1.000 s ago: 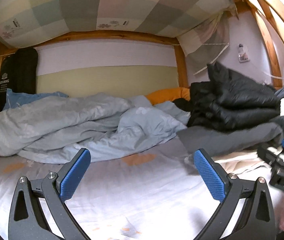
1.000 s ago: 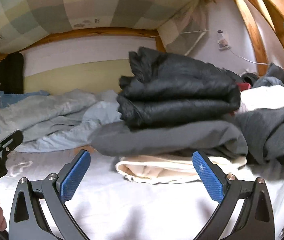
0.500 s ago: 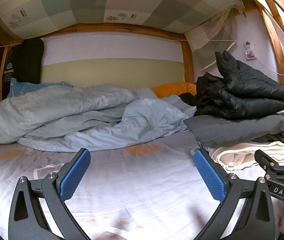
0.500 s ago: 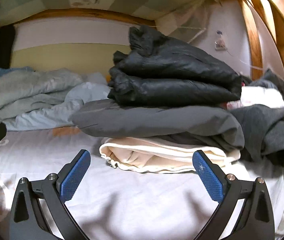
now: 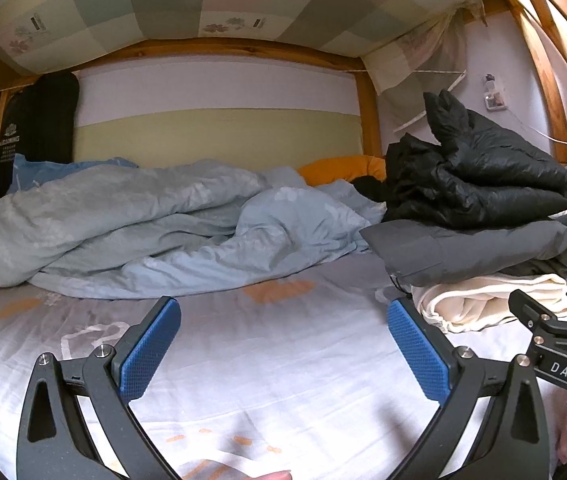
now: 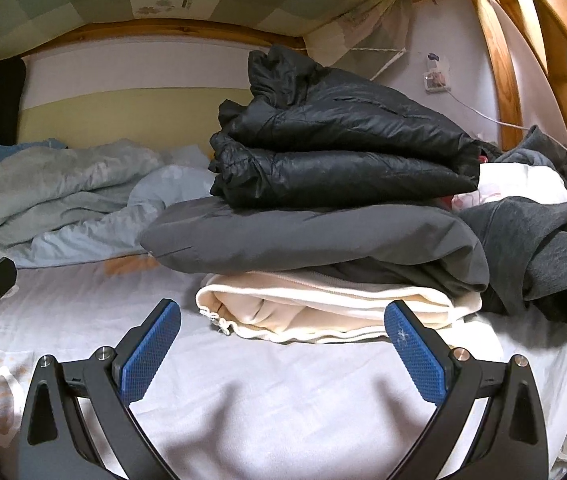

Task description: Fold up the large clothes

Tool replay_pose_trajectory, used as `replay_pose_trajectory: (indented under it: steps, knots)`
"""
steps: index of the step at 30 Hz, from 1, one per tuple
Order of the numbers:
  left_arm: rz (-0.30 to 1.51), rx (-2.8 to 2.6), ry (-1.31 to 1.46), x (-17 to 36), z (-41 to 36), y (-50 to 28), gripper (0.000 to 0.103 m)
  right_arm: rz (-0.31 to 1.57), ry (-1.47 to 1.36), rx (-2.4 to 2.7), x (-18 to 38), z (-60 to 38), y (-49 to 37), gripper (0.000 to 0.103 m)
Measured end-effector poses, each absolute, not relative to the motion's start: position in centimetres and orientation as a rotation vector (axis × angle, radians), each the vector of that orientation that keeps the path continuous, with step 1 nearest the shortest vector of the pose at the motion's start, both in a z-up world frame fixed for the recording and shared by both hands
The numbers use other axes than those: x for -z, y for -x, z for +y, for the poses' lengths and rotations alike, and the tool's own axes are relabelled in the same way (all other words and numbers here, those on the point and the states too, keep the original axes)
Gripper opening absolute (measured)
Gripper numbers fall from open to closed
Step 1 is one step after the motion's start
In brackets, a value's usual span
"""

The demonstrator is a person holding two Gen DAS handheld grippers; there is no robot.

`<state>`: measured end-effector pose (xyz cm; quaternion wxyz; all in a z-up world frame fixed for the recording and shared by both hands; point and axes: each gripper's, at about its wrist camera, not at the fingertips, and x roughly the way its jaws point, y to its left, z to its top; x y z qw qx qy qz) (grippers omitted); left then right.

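We work on a bed covered with a white printed cotton sheet point(image 6: 283, 392), under a wooden bunk frame point(image 6: 503, 92). Along the far side lies a rumpled pale blue quilt point(image 5: 155, 232), which we take to be bedding and not part of the job.

The task's things sit at the right side of the bed as a stack. On top is a shiny black padded jacket point(image 6: 335, 148), folded in thick layers. Under it lies a flat folded dark grey garment point(image 6: 307, 240), its long axis running left to right across our view. At the bottom is a folded cream fabric garment point(image 6: 323, 308), also lying crosswise, with its rounded fold facing us. Just to the right of the stack, touching it, slumps a loose heap of charcoal grey knit clothing point(image 6: 543, 248), which looks unfolded and is, in our judgement, the likely next piece.

Our right gripper point(image 6: 279, 344) points straight at the stack, with the cream garment just beyond its blue pads; its jaws stand wide apart and hold nothing. Our left gripper point(image 5: 283, 344) hangs over bare sheet, with the stack off to its right and further on; its jaws are likewise spread and empty.

So the right hand is clearly nearer. The loose heap lies ahead and to the right of it, so we judge the reach must go rightward past the stack's end.
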<state>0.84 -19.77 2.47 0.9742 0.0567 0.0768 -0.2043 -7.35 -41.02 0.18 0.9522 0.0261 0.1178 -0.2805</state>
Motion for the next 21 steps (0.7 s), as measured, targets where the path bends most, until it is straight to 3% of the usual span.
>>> replay_pose_trajectory:
  steps: [21]
  knots:
    - [0.230,0.389,-0.113,-2.1,-19.7,-1.8,0.103,0.258,-0.047,0.575,-0.1,-41.2,7.0,0.103]
